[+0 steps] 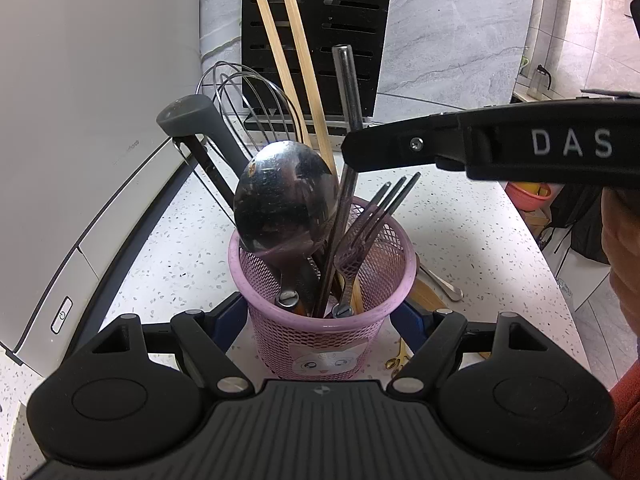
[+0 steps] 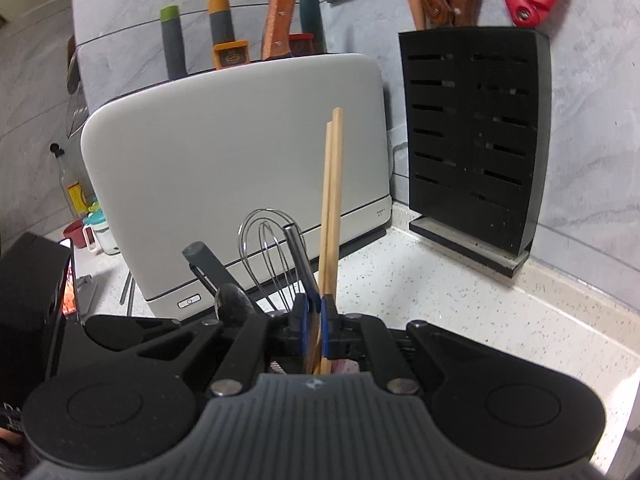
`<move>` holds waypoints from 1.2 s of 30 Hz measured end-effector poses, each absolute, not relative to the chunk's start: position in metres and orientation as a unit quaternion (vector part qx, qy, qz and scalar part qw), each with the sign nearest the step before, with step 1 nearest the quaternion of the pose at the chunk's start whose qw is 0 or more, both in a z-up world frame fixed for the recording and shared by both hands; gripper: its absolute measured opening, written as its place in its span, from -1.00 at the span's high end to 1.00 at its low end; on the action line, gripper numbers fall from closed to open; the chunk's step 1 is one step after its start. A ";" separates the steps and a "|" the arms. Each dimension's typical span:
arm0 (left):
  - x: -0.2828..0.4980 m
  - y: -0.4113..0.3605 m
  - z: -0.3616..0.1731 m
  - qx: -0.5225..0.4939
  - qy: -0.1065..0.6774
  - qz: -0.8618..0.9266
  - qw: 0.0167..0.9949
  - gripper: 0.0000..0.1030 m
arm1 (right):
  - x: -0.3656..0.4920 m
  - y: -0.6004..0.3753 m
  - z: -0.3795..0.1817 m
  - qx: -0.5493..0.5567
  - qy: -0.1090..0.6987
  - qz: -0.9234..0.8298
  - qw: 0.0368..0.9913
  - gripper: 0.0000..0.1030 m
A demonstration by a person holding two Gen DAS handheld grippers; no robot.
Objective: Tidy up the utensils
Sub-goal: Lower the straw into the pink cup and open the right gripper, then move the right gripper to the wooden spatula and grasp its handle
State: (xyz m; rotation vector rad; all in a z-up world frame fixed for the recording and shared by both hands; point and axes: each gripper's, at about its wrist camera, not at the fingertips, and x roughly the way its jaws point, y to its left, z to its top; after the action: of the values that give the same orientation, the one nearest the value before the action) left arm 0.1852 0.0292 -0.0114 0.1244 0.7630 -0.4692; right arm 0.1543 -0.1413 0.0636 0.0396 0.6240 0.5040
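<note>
Two chopsticks (image 2: 331, 216) pinched by right hand-held gripper (image 2: 316, 320) | left hand-held gripper (image 1: 320, 320) spread around pink basket (image 1: 320, 344)

A white speckled counter (image 1: 460, 240) is holding a pink basket (image 1: 320, 336). A black knife block (image 2: 476, 144) and a big white box (image 2: 240, 168) are sitting there too.

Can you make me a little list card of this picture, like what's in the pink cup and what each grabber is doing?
holder: pink mesh cup on speckled counter
in the cup: big spoon, fork, whisk, wooden chopsticks
left gripper: fingers either side of the cup
right gripper: shut on the chopsticks
behind: black knife block, white appliance
</note>
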 end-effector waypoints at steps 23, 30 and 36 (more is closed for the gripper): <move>0.185 0.028 -0.011 0.059 0.368 -0.225 0.900 -0.75 | 0.183 -0.190 0.063 0.076 0.348 0.142 0.923 0.38; 0.185 0.027 -0.011 0.059 0.368 -0.225 0.900 -0.75 | 0.209 -0.196 0.018 0.102 0.441 0.137 0.881 0.67; 0.185 0.027 -0.011 0.059 0.368 -0.224 0.900 -0.75 | 0.218 -0.185 -0.005 0.071 0.477 0.150 0.863 0.69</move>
State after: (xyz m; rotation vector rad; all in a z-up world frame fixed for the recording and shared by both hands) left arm 0.1852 0.0269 -0.0108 0.1229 0.7619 -0.4645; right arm 0.2184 -0.1847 -0.0052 0.1491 0.9994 0.3138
